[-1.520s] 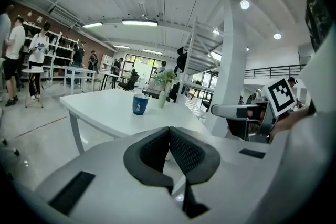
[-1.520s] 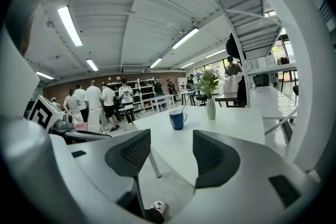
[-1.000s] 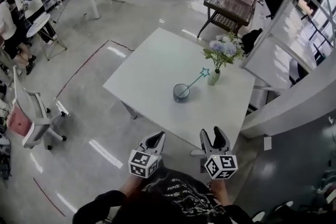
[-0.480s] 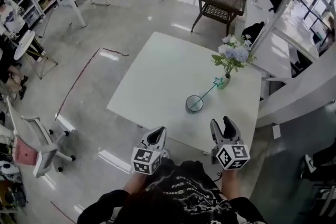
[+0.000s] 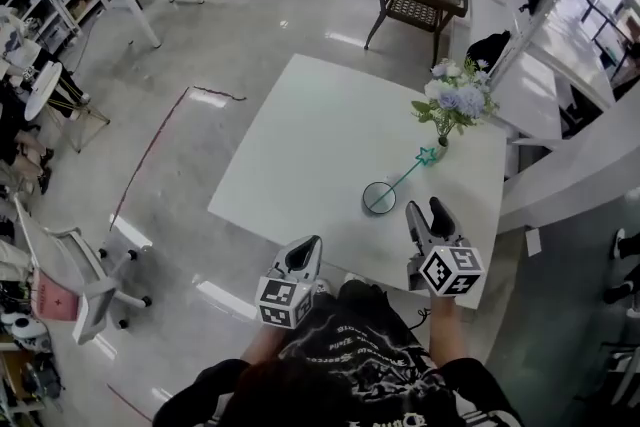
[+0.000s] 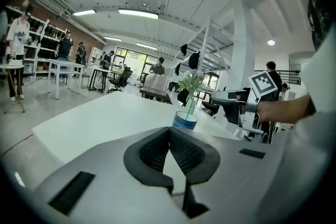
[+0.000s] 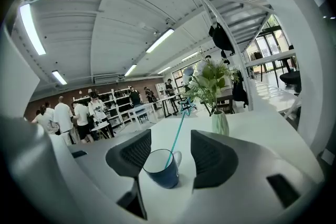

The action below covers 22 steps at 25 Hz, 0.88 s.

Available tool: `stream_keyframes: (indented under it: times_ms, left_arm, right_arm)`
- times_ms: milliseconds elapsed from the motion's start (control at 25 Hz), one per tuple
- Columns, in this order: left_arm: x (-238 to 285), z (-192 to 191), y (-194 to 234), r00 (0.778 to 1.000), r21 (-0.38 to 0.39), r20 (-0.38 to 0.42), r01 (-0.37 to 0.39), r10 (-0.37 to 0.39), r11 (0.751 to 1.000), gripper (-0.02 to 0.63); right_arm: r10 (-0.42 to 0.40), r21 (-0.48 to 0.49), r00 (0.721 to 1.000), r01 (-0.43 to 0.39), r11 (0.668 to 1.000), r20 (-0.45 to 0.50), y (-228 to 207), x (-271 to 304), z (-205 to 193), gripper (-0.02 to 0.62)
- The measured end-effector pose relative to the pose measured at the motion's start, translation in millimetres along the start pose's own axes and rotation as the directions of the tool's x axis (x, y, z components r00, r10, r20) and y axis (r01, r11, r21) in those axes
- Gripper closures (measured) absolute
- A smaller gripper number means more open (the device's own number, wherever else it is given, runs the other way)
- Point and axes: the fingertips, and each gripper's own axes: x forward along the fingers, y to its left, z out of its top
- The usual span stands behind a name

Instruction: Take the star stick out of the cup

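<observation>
Blue cup (image 5: 379,199) sits near the right of the white table (image 5: 300,135). The star stick (image 5: 404,176) stands in it and leans away toward the flower vase (image 5: 441,151) at the far right. The right gripper (image 5: 426,209) hovers on the near side of the cup, its 2 jaws spread wide and holding nothing, with the cup lined up in the gap. The left gripper (image 5: 305,249) hangs by the near table edge, jaws closed tip to tip, empty.
</observation>
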Motion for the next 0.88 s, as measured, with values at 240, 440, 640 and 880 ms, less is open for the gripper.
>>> stream_keyframes:
  times_ms: [240,440,640,880]
  left_arm:
    - [5,16,7,0.999,-0.009,0.023,-0.037,0.037,0.999,0.586]
    - [5,17,15,0.995,-0.023,0.024,-0.094,0.094,0.995,0.586]
    - [0,12,24,0.988,-0.036,0.018,-0.151,0.152,0.988,0.586]
    - [-7,10,32,0.977,-0.053,0.014,-0.210,0.211,0.976,0.586]
  right_arm:
    - [0.029,0.010,0.999,-0.029,1.000,-0.042,-6,30,2,0.359]
    - [0.038,0.010,0.998,-0.037,0.999,-0.049,-16,51,3,0.360]
    - [0.066,0.028,0.995,-0.064,0.998,-0.073,-19,74,-6,0.367]
    - [0.093,0.040,0.991,-0.090,0.995,-0.093,-17,90,-13,0.377]
